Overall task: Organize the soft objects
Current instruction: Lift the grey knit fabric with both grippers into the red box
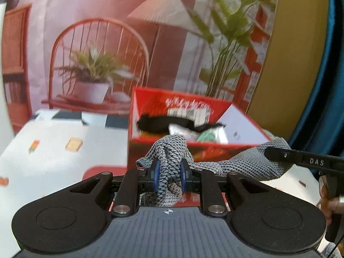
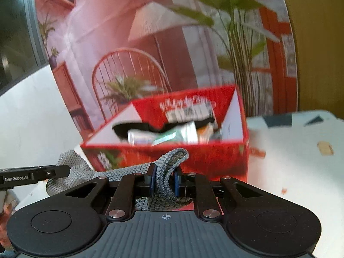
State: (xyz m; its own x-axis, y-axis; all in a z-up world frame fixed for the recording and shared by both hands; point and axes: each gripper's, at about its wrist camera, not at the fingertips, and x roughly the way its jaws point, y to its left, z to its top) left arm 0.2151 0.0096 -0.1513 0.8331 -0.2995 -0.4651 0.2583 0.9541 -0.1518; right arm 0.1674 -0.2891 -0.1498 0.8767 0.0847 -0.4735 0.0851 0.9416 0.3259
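A grey knitted cloth is bunched between the blue pads of my left gripper, which is shut on one end of it. It stretches to the right, where the other gripper's black finger lies over it. In the right wrist view the same grey cloth is pinched in my right gripper, also shut, and trails off to the left. Just beyond both grippers stands an open red box. A black soft item and shiny packets lie inside it.
The box stands on a white tablecloth with small printed patches. Behind it hangs a backdrop picturing a red chair, a lamp and plants. A yellow wall and blue curtain are at the right. A hand grips the other tool.
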